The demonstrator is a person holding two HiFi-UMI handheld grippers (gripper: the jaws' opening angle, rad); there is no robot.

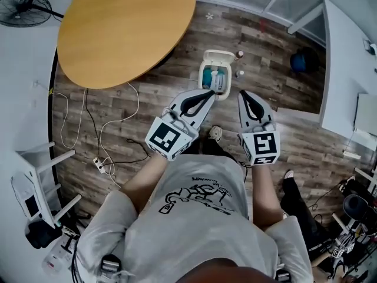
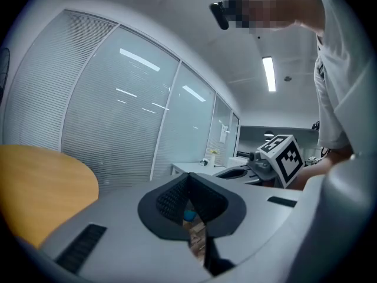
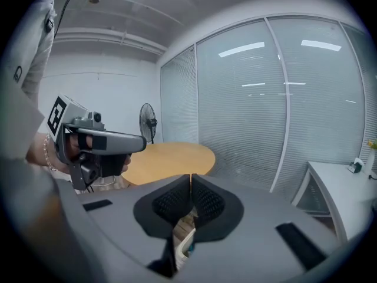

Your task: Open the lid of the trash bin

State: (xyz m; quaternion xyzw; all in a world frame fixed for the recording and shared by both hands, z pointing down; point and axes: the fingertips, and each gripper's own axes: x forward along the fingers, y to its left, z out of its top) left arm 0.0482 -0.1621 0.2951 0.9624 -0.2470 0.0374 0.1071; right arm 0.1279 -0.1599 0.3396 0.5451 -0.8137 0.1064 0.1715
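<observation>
The left claw (image 1: pixel 210 94) and the right claw (image 1: pixel 245 95) are both pinched closed and empty, side by side before the person's chest. Beyond them the small white trash bin (image 1: pixel 213 81) stands on the floor (image 1: pixel 277 128), its lid (image 1: pixel 219 57) tipped up and back. If the lid is only balanced it may drop closed; a careless reach could topple the bin.

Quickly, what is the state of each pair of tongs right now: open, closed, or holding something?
Left grey tongs: closed, holding nothing.
Right grey tongs: closed, holding nothing.
</observation>
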